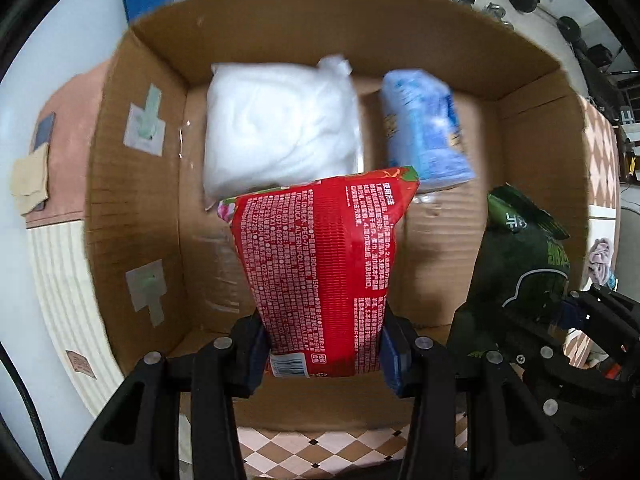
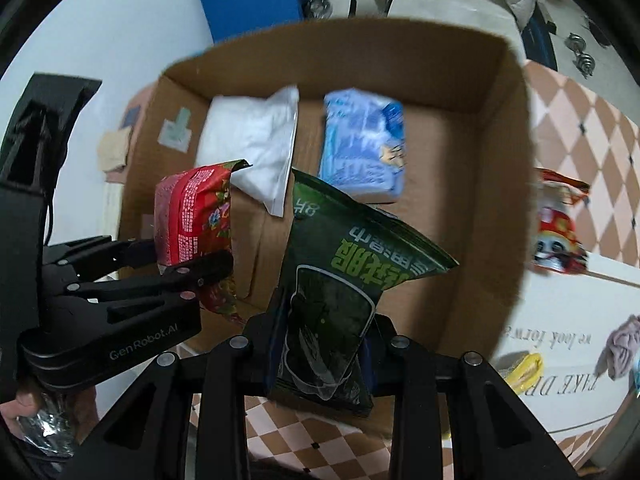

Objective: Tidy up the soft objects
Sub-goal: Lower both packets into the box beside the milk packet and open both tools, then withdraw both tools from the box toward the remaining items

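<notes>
My left gripper (image 1: pixel 324 350) is shut on a red soft pack (image 1: pixel 324 264) and holds it over the near part of an open cardboard box (image 1: pixel 136 184). My right gripper (image 2: pixel 324 354) is shut on a dark green soft pack (image 2: pixel 340 280) over the same box (image 2: pixel 480 200). The left gripper (image 2: pixel 188 260) with the red pack (image 2: pixel 192 208) shows at the left of the right wrist view. The green pack (image 1: pixel 524 256) shows at the right of the left wrist view. A white bag (image 1: pixel 280 124) (image 2: pixel 248 140) and a blue pack (image 1: pixel 424 128) (image 2: pixel 364 148) lie inside the box.
The box stands on a checkered cloth (image 2: pixel 580 120). A red and white pack (image 2: pixel 560 228) lies on the cloth to the right of the box. A crumpled pink cloth (image 2: pixel 624 344) and a yellow item (image 2: pixel 524 368) lie further right. A blue board (image 2: pixel 248 0) leans behind the box.
</notes>
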